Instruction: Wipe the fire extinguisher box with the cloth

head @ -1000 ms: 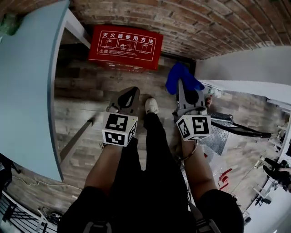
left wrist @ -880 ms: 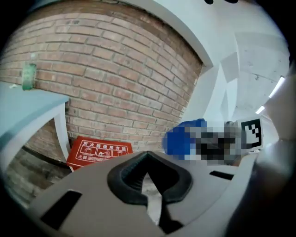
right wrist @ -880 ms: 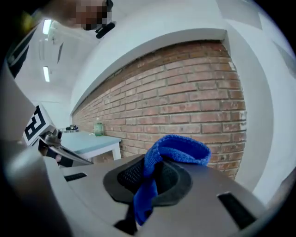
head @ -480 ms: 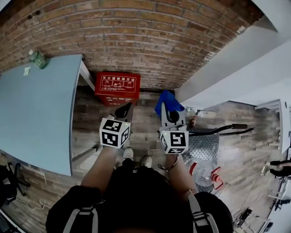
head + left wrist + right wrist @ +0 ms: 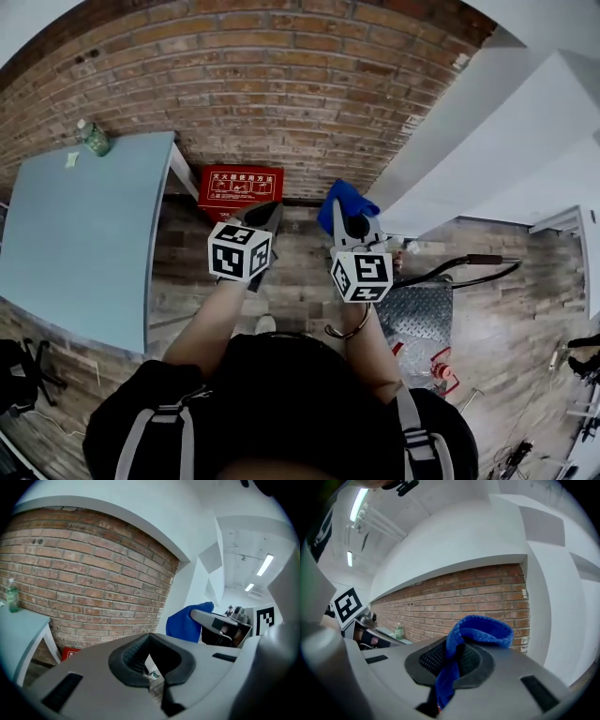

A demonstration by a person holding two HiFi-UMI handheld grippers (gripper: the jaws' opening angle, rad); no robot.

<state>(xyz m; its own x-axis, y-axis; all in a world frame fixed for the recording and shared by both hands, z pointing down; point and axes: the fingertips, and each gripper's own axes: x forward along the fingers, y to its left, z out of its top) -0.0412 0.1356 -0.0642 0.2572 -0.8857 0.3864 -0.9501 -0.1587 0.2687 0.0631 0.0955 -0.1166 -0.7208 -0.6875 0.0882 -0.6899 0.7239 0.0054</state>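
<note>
Fire extinguisher box: the red box (image 5: pixel 240 192) stands on the wooden floor (image 5: pixel 187 272) against the foot of the brick wall (image 5: pixel 281 94), just beside the desk's far right corner. Its white-printed top faces up and is closed, so its contents cannot be seen. In the left gripper view only a corner of it (image 5: pixel 70 654) shows under the desk edge.
Cloth: the blue cloth (image 5: pixel 345 202) is pinched in the right gripper, up in the air and apart from the box. A folded loop (image 5: pixel 478 630) stands above the pads and a tail hangs down through them.
Right gripper: the right gripper (image 5: pixel 351 217) has its jaws closed on the cloth, seen plainly in its own view (image 5: pixel 450 667).
Left gripper: the left gripper (image 5: pixel 265 214) has its jaws together with nothing between them (image 5: pixel 152 667). It is held beside the right one, over the floor in front of the box.
Desk: the light blue desk (image 5: pixel 75 244) fills the left side.
Bottle: a green bottle (image 5: pixel 92 138) stands upright at the desk's far edge by the wall. What it holds cannot be told.
Right side: a white wall (image 5: pixel 469 141) meets the brick. A metal tread plate (image 5: pixel 412 314) lies on the floor with a black handle (image 5: pixel 459 267) above it.
</note>
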